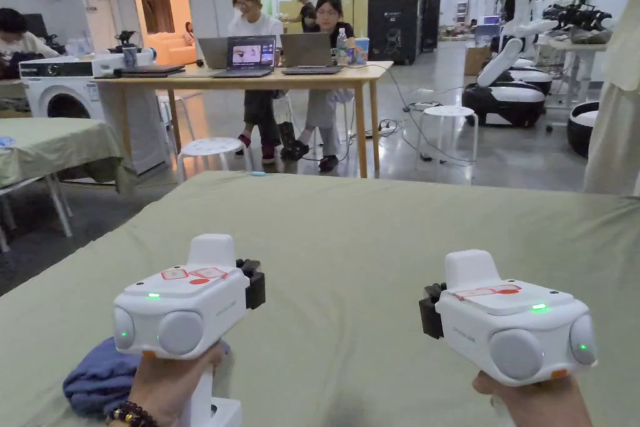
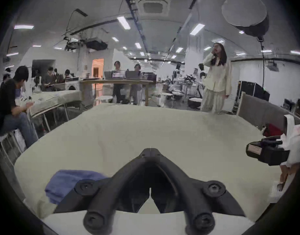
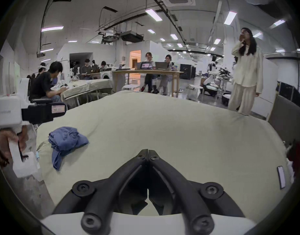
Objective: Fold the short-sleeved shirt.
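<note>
Both tongs hover over the worktop [image 1: 387, 241], jaws together and empty: left tongs [image 2: 150, 151], right tongs [image 3: 148, 152]. The blue shirt [image 3: 66, 141] lies bunched, seemingly unfolded, at eight o'clock.

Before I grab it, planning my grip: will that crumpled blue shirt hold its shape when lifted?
Probably not. The blue shirt lies bunched in soft folds, so it likely droops. One trailing end may dangle. It looks thin, likely light.

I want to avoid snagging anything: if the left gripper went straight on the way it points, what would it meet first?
Probably nothing: the left gripper points over bare green table cover. The crumpled blue shirt lies off to its left, though depth is hard to judge.
</note>
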